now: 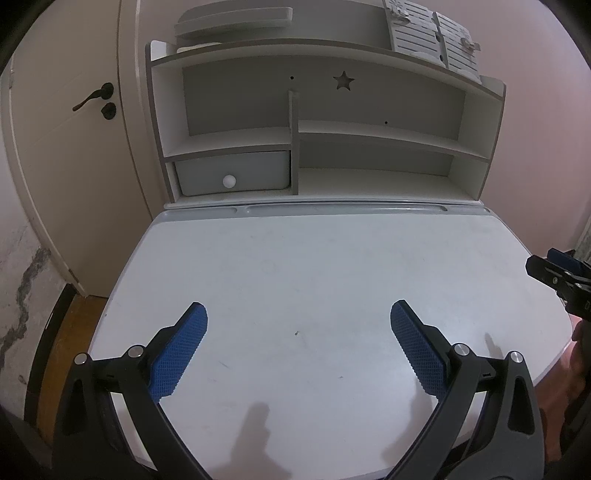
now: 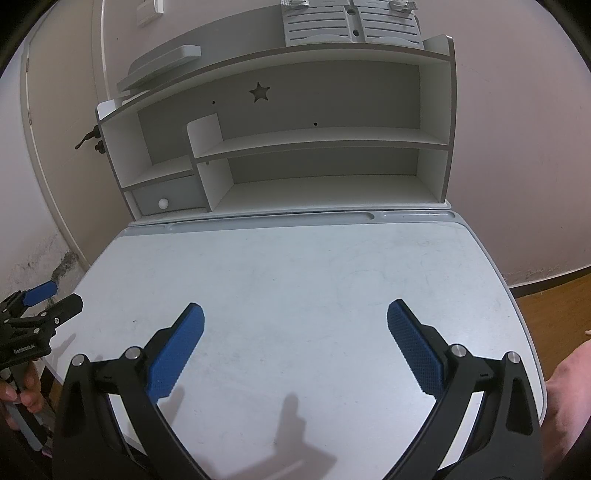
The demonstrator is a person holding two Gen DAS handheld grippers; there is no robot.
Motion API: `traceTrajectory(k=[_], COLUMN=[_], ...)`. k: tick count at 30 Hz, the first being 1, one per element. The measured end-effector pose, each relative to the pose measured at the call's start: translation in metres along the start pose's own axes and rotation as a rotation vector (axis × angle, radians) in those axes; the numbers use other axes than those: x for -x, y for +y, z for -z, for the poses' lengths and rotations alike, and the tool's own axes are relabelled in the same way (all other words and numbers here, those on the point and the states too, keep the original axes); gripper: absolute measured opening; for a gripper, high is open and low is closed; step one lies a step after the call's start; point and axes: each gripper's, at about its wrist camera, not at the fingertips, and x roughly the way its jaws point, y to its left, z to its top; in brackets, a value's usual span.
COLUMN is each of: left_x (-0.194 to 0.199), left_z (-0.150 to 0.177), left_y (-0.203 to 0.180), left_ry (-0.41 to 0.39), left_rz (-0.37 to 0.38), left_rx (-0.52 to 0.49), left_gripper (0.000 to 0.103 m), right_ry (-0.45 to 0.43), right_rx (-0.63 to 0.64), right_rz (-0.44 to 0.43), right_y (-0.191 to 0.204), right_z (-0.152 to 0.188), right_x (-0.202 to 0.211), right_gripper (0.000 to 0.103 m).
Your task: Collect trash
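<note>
No trash shows in either view. My left gripper [image 1: 298, 314] hovers open over the near part of the white desk top [image 1: 314, 266], its blue pads [image 1: 177, 354] wide apart with nothing between them. My right gripper [image 2: 295, 314] is likewise open above the same desk top [image 2: 295, 269], empty between its blue pads [image 2: 415, 350]. The right gripper [image 1: 554, 269] also shows at the right edge of the left wrist view. At the left edge of the right wrist view, a hand [image 2: 22, 391] holds the left gripper [image 2: 51, 295].
A white shelf unit [image 1: 317, 125] with a star cut-out [image 1: 343, 80] stands at the desk's back; its small drawer [image 1: 232, 173] has a round knob. Grey slatted pieces [image 1: 432, 37] and a flat grey tray [image 1: 232, 22] lie on top. A door [image 1: 70, 147] is on the left. Wooden floor [image 2: 554, 306] lies to the right.
</note>
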Motion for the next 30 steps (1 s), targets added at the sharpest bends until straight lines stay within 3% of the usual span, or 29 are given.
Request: traceTrajectory(k=[30], left_x=[0.0057], left_z=[0.0031], left_y=[-0.0058], left_ry=[-0.001], left_rz=[-0.002], left_rx=[-0.002], left_gripper=[0.096], right_ry=[-0.006], right_rx=[0.008], right_rz=[0.001], right_y=[-0.0021], right_z=[-0.0005], right_x=[0.0031], right_gripper=[0.096])
